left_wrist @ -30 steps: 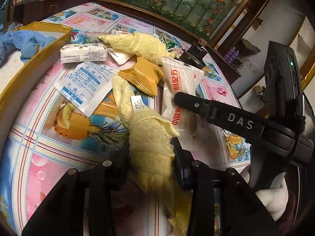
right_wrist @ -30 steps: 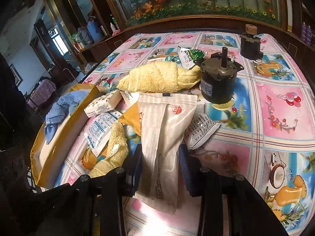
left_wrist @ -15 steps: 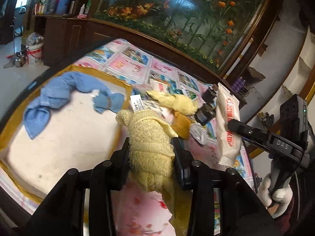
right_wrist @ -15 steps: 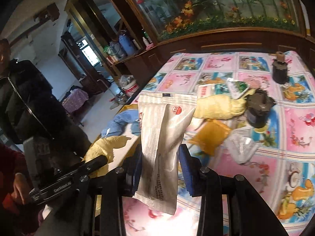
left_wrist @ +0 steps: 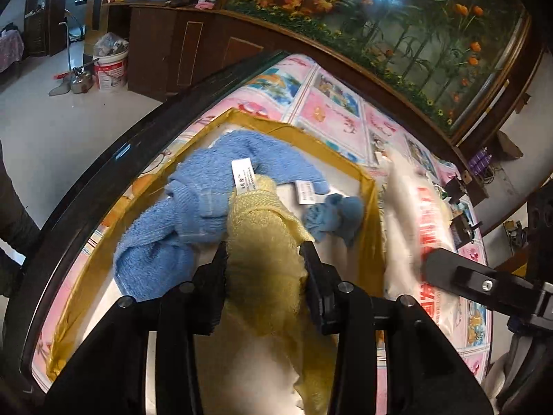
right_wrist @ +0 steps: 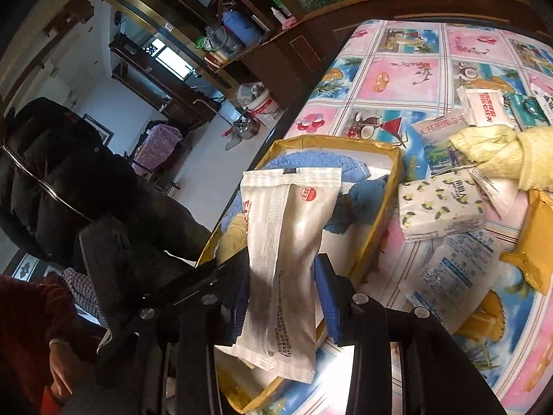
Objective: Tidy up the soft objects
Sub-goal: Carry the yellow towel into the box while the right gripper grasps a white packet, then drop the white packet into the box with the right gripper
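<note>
My left gripper (left_wrist: 264, 259) is shut on a yellow towel (left_wrist: 262, 242), held over the shallow yellow-rimmed box (left_wrist: 366, 214). A blue towel (left_wrist: 207, 186) lies inside that box. In the right wrist view my right gripper (right_wrist: 281, 283) is shut on a white soft packet (right_wrist: 287, 242) with a red dot, above the box's near corner (right_wrist: 390, 180). That same packet (left_wrist: 414, 221) shows blurred at the right of the left wrist view, beside the right gripper's black finger (left_wrist: 459, 273).
On the patterned tablecloth (right_wrist: 408, 69) right of the box lie a lemon-print tissue pack (right_wrist: 439, 211), a second yellow towel (right_wrist: 508, 155), a blue-print sachet (right_wrist: 449, 273), an orange packet (right_wrist: 539, 245) and other small packs. A person in dark clothing (right_wrist: 69, 186) sits left. The table edge (left_wrist: 103, 173) runs beside the box.
Both grippers have lifted their loads off the pile on the cloth and swung left over the box. The yellow towel now hangs above the blue towel, the packet above the box's corner.
</note>
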A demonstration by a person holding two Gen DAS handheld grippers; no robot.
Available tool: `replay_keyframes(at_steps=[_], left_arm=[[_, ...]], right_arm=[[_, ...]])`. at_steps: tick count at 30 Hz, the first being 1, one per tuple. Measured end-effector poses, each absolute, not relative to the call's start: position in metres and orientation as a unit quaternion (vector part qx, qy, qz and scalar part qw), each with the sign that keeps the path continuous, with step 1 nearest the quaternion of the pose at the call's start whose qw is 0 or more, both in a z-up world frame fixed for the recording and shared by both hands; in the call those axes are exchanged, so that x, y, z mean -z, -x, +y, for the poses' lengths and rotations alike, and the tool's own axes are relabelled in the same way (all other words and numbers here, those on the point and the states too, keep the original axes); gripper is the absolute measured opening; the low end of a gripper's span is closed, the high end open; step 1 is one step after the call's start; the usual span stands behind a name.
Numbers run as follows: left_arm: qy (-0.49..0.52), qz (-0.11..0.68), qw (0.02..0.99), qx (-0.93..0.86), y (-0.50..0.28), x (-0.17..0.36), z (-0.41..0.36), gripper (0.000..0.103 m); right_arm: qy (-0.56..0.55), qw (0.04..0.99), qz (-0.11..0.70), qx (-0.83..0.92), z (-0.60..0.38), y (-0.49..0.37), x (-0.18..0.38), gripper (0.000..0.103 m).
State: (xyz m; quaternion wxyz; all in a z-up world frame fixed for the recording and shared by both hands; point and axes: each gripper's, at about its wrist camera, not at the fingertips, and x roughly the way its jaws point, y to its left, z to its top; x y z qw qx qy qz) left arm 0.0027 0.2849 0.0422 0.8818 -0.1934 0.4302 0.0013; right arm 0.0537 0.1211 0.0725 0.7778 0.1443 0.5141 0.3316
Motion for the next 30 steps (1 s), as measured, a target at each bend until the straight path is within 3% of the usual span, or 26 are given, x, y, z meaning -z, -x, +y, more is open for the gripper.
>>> replay_keyframes(at_steps=[6, 11, 13, 17, 20, 26, 30], left_arm=[[0.213, 0.417, 0.883, -0.007, 0.016, -0.046, 0.301, 0.048], [0.23, 0.396, 0.889, -0.011, 0.032, -0.055, 0.303, 0.051], [0.239, 0.385, 0.891, -0.014, 0.039, -0.06, 0.304, 0.057], [0.248, 0.364, 0.898, -0.013, 0.052, -0.073, 0.303, 0.06], [0.246, 0.351, 0.903, -0.017, 0.059, -0.082, 0.301, 0.066], [0.224, 0.347, 0.911, 0.003, 0.068, -0.097, 0.278, 0.069], [0.185, 0.362, 0.912, 0.052, 0.064, -0.099, 0.235, 0.072]], right_arm=[[-0.111, 0.781, 0.537, -0.299, 0.148, -0.067, -0.045, 0.041], [-0.077, 0.79, 0.534, -0.292, 0.157, -0.064, -0.041, 0.044], [-0.062, 0.795, 0.528, -0.291, 0.16, -0.06, -0.042, 0.046], [-0.072, 0.802, 0.505, -0.31, 0.154, -0.052, -0.053, 0.062], [-0.091, 0.813, 0.482, -0.314, 0.135, -0.048, -0.071, 0.067], [-0.113, 0.851, 0.436, -0.27, 0.039, -0.026, -0.096, 0.076], [-0.11, 0.872, 0.434, -0.198, -0.035, -0.017, -0.086, 0.077]])
